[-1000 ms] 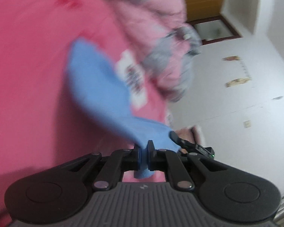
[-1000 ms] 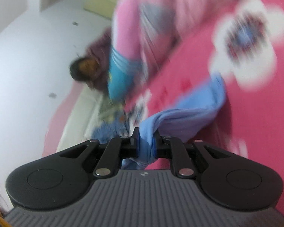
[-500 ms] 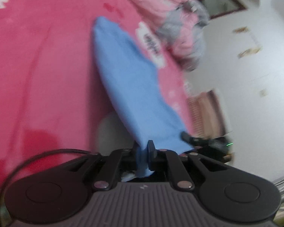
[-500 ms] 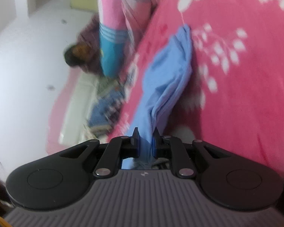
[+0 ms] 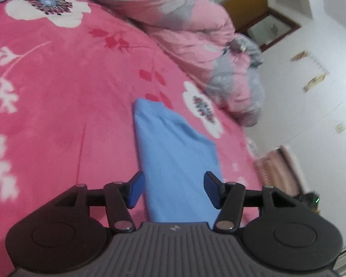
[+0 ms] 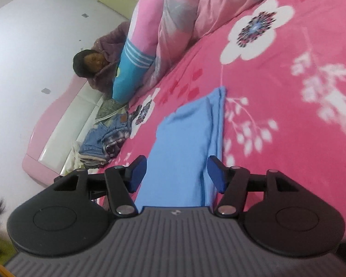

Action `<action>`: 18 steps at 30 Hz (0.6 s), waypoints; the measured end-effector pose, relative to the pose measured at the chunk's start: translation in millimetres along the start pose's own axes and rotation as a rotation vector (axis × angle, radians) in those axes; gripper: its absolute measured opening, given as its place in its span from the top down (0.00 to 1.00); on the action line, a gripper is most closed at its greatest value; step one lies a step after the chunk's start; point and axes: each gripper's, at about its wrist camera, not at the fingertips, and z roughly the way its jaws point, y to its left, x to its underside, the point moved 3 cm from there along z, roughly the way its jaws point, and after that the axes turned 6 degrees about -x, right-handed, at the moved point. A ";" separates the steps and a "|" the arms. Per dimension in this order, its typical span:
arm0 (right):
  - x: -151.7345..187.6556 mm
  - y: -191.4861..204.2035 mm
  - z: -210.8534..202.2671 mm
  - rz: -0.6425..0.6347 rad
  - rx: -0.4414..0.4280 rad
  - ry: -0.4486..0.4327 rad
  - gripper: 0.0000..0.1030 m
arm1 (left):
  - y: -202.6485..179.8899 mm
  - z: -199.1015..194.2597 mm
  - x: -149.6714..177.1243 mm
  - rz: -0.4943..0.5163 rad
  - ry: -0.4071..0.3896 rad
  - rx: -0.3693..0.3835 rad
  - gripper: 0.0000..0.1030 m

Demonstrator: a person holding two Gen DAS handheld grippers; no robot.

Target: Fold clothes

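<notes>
Now the left claw (image 5: 174,190) has its jaws opening, blue pads spread apart and clear of the cloth; the folded blue garment (image 5: 173,154) lies between them without being pinched. From the left wrist view the garment runs from the claw toward 12 o'clock as a long narrow strip, flat on the pink floral bed cover (image 5: 57,92). At 1 o'clock a rumpled pink and grey quilt (image 5: 196,34) is heaped along the far edge of the bed.

The right claw (image 6: 177,173) is likewise opening, its pads off the blue garment (image 6: 186,138), which lies in the gap and stretches toward 12 o'clock on the bed cover (image 6: 288,138). At 10 o'clock, near the pink and white bed frame (image 6: 57,120), sits a small stack of folded clothes (image 6: 103,143). Further out at 11 o'clock stands a teal striped cushion (image 6: 129,69).
</notes>
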 end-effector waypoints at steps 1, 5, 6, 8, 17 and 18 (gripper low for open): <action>-4.6 -8.9 12.9 0.000 0.006 0.016 0.44 | -0.8 10.2 -0.8 0.016 0.010 -0.028 0.45; -14.1 -45.3 57.9 0.003 0.095 0.083 0.44 | 3.4 37.1 0.3 0.035 0.039 -0.063 0.45; -14.8 -51.4 65.8 0.009 0.095 0.099 0.44 | 6.1 37.6 0.4 0.032 0.037 -0.049 0.45; -17.3 -57.7 78.8 0.009 0.065 0.122 0.44 | 7.8 46.8 -4.7 0.029 0.043 -0.023 0.45; -35.8 -62.7 123.1 0.000 -0.056 0.244 0.48 | 20.3 101.5 -36.3 -0.019 0.111 0.134 0.55; -38.4 -63.3 127.0 -0.001 -0.069 0.256 0.50 | 21.0 106.2 -38.9 -0.023 0.117 0.151 0.57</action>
